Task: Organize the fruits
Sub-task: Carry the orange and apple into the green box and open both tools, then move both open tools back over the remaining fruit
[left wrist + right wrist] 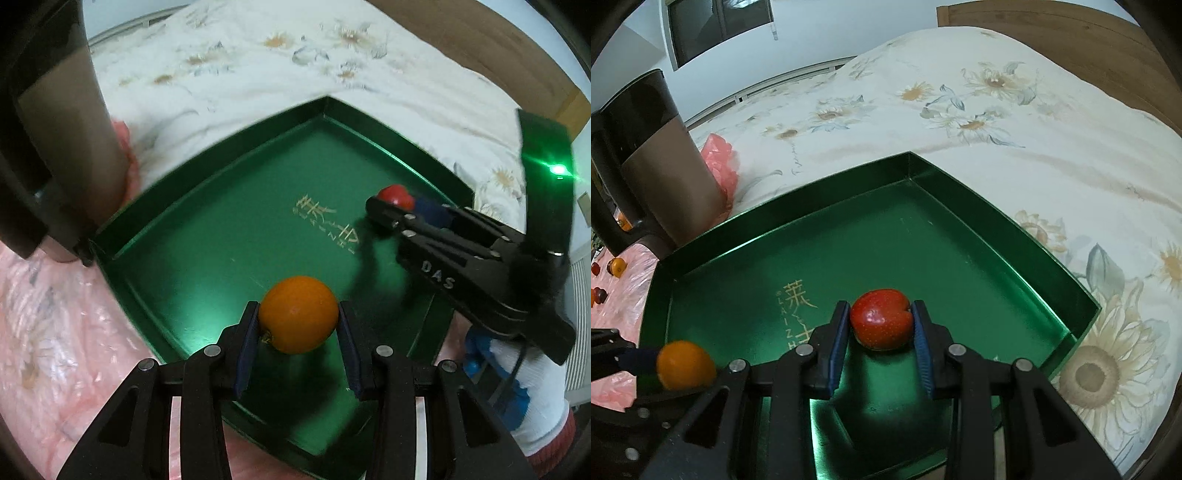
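My left gripper [298, 317] is shut on an orange [298, 314] and holds it over the near part of a green tray [207, 236]. My right gripper [881, 325] is shut on a red apple [881, 319] over the tray [960, 258]. In the left wrist view the right gripper [395, 203] reaches in from the right with the apple [395, 195] at its tip. In the right wrist view the orange [685, 365] shows at the lower left in the left gripper. The tray floor bears gold lettering and holds no loose fruit.
The tray lies on a bed with a sunflower-print quilt [997, 122]. A dark kettle-like container [650, 166] stands at the tray's left. Pink plastic [613, 295] to the left carries several small fruits [617, 266]. A wooden headboard [1052, 33] is behind.
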